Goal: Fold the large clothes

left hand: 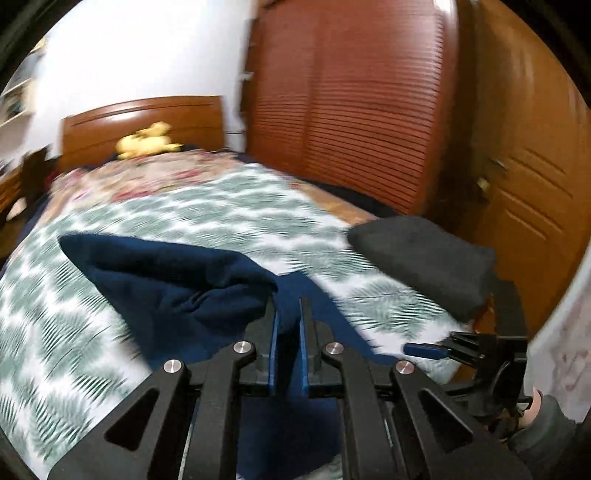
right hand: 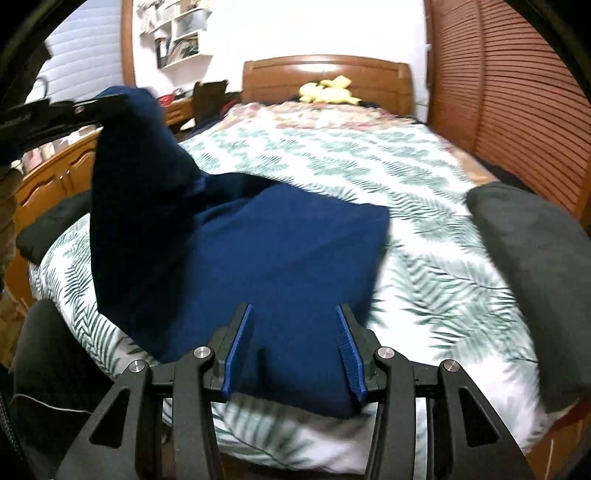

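In the left wrist view, the left gripper [left hand: 287, 314] has its jaws clenched on a fold of the soft navy-blue knit garment [left hand: 177, 280], which drapes away toward ten o'clock over the fern-print bed cover [left hand: 229, 210].

In the right wrist view, the right gripper [right hand: 293, 325] stands released, nothing pinched, above the garment's flat panel. The cloth looks limp and light; its six o'clock hem seems the sensible hold.

We saw a yellow plush toy [right hand: 328, 92] against the wooden headboard [right hand: 325, 72], a louvred wardrobe [left hand: 351, 99] beside the bed, and wall shelves [right hand: 177, 33] beyond
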### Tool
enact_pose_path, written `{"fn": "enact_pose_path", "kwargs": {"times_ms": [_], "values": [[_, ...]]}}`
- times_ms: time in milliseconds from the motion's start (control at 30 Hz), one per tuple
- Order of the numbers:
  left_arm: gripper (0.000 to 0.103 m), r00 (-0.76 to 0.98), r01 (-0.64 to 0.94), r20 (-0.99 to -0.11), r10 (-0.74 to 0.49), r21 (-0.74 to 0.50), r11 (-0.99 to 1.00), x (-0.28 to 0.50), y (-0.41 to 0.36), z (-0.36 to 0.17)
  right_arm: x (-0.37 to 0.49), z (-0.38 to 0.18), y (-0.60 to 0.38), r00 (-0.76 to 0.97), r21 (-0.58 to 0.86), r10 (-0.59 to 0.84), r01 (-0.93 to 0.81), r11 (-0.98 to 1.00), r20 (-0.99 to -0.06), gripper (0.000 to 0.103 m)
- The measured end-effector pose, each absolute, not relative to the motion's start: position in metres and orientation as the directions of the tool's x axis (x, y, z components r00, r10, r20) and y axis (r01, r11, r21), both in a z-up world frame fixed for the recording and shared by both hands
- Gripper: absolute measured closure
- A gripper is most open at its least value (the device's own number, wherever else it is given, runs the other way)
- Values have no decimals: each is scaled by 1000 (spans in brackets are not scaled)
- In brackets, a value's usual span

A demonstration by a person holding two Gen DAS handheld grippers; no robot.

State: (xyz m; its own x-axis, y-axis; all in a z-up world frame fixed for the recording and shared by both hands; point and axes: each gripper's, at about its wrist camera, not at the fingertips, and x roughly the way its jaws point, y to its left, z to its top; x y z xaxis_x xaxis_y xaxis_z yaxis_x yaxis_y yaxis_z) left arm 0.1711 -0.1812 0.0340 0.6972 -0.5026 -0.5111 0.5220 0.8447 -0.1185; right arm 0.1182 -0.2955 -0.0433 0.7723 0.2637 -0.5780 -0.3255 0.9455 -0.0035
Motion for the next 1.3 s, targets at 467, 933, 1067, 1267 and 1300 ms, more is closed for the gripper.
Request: {"fn": "enact_pose_path", "kwargs": {"times_ms": [467,933,1067,1267,1300], "values": [[50,690,543,-553,-467,-31,839,172,-236,30,90,-40,-332,799,39,256,-281,959,-545,56],[24,711,471,-586,-388,-13,882,158,-149,-5,131,-43,-278,766,20,315,-368,930,-561,56],[24,714,449,-590,-376,-25,893,149,-119,-18,147,-52,-266,731,64,357,-396,916,-582,55],[24,714,412,-598,-364,-62,909,136,-84,-40,168,-67,-262,702,56,321,-372,926,-636,48],[24,711,409,-601,-366,-70,910,134,-80,-43,170,-69,-261,698,60,320,-370,927,-641,47]]}}
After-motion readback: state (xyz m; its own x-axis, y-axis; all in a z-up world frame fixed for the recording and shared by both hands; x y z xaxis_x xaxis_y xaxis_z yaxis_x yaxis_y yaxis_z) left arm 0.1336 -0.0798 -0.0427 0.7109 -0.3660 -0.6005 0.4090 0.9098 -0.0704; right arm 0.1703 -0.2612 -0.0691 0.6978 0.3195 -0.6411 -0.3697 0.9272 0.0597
